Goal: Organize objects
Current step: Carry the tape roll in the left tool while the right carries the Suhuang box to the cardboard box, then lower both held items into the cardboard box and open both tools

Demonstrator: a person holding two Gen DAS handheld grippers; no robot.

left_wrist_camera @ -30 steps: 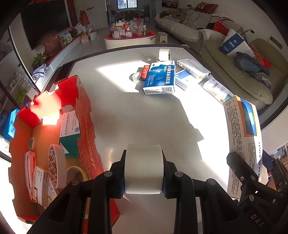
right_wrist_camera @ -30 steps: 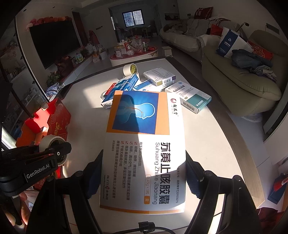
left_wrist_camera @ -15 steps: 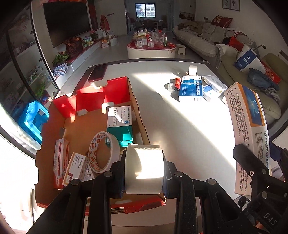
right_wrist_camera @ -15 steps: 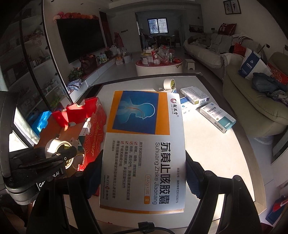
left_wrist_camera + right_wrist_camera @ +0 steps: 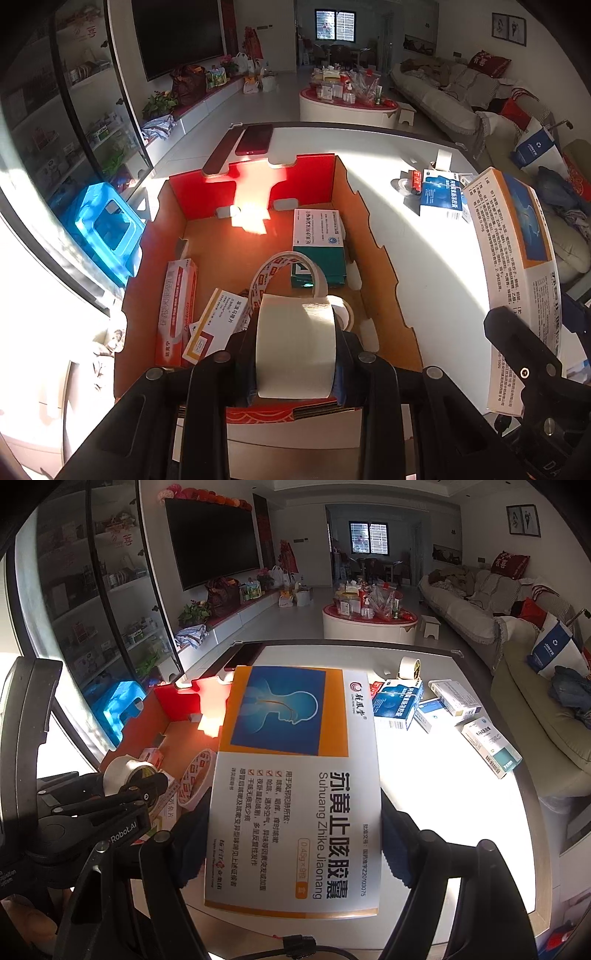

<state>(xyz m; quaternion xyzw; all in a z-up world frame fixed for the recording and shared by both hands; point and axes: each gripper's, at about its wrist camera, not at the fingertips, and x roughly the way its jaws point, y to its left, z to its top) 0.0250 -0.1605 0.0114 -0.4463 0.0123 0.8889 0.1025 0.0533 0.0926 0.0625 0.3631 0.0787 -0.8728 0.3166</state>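
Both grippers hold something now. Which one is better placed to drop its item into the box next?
Left, probably. The left gripper holds the tape roll right above the box, over its near end. The right gripper holds the medicine pack more to the side, over the table.

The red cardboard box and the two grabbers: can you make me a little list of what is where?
left gripper: shut on a white roll of tape, over the box
right gripper: shut on a white and orange medicine carton
red cardboard box: open, holds cartons and a printed tape ring
white table: blue medicine cartons lie in the sun
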